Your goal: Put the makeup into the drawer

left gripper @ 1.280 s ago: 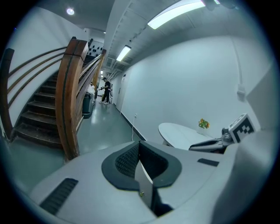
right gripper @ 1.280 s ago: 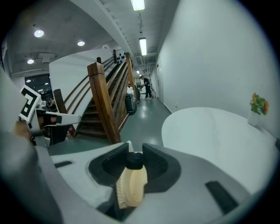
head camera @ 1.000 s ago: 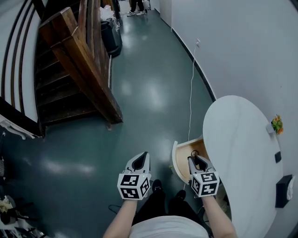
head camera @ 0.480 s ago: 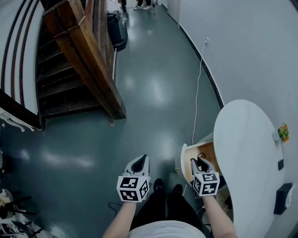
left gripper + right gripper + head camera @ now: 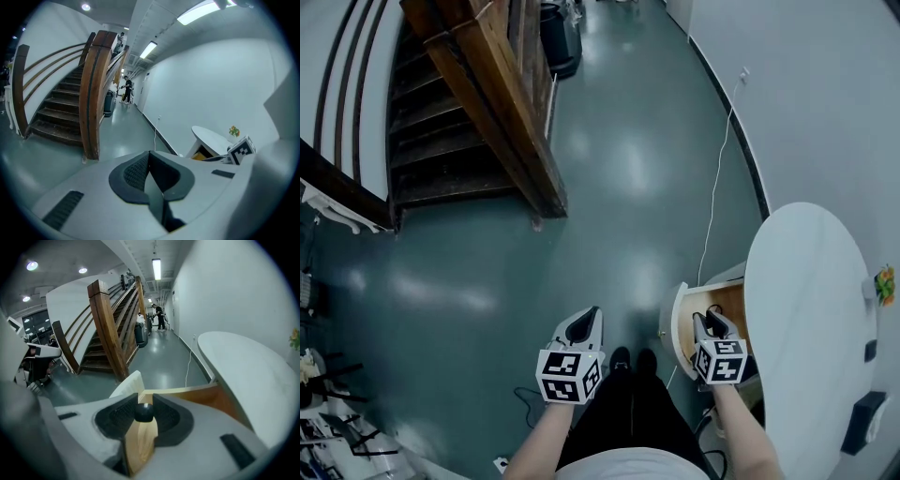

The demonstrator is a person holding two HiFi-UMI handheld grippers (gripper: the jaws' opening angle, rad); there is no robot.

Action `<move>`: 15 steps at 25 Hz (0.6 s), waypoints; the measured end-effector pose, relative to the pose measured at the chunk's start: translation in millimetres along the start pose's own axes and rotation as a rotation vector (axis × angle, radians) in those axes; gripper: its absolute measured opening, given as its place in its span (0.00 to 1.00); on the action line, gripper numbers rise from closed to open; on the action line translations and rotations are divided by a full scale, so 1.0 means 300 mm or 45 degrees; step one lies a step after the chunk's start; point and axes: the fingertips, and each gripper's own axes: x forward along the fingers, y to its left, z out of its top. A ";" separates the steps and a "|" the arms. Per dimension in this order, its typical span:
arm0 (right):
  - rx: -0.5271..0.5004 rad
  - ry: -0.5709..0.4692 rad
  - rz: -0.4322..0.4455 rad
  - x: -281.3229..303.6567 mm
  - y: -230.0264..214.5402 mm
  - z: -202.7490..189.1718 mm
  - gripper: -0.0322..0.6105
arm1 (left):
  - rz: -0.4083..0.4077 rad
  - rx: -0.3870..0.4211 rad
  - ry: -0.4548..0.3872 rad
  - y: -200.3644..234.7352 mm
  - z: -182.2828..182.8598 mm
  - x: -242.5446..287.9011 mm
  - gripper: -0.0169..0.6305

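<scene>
R gripper: fingers pinch a small black round-ended makeup piece, held over the open wooden drawer w/ curved white front. Can't tell if it's inside yet. The drawer sticks out from under the white oval tabletop at near right. L gripper hangs well apart to the left, over the glossy dark green floor. Its fingers are pressed together, nothing btw them. Brown wooden staircase at far left.
</scene>
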 end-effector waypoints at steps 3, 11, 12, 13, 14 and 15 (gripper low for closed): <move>0.001 0.022 0.020 0.042 -0.007 -0.010 0.21 | 0.030 -0.013 0.013 0.007 -0.023 0.002 0.03; -0.041 0.077 0.068 0.161 -0.023 -0.053 0.21 | 0.078 -0.037 0.075 -0.005 -0.121 0.013 0.03; -0.042 0.086 0.075 0.173 -0.025 -0.060 0.21 | 0.083 -0.040 0.078 -0.007 -0.130 0.016 0.03; -0.044 0.094 0.079 0.183 -0.027 -0.068 0.21 | 0.088 -0.042 0.081 -0.010 -0.137 0.018 0.03; -0.047 0.101 0.081 0.192 -0.030 -0.076 0.21 | 0.091 -0.043 0.083 -0.014 -0.144 0.020 0.03; -0.049 0.107 0.081 0.200 -0.032 -0.084 0.21 | 0.095 -0.042 0.085 -0.017 -0.148 0.021 0.03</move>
